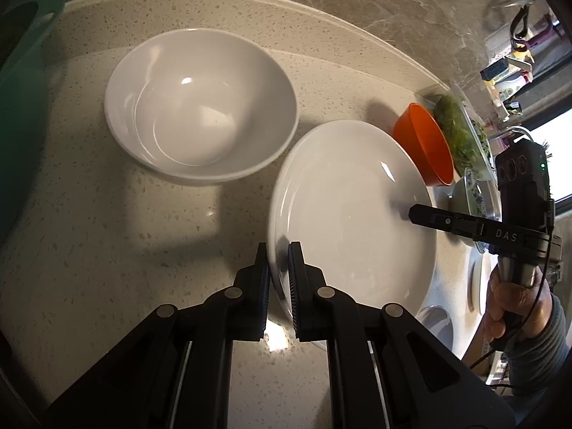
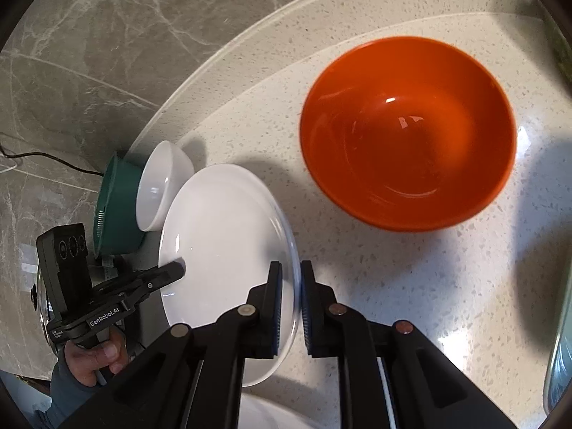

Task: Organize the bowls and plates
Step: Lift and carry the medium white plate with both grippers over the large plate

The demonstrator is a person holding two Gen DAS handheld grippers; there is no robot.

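A white plate is gripped from both sides over the speckled counter. My left gripper is shut on its left rim, and appears in the right wrist view as the left gripper. My right gripper straddles the right rim of the plate with its pads against it; in the left wrist view the right gripper reaches in from the right. A deep white bowl stands upright to the left. An orange bowl stands empty to the right.
A teal colander sits beyond the white bowl at the left. A glass dish with greens stands behind the orange bowl. Another white dish lies under the plate's near edge. Grey marble lies past the counter rim.
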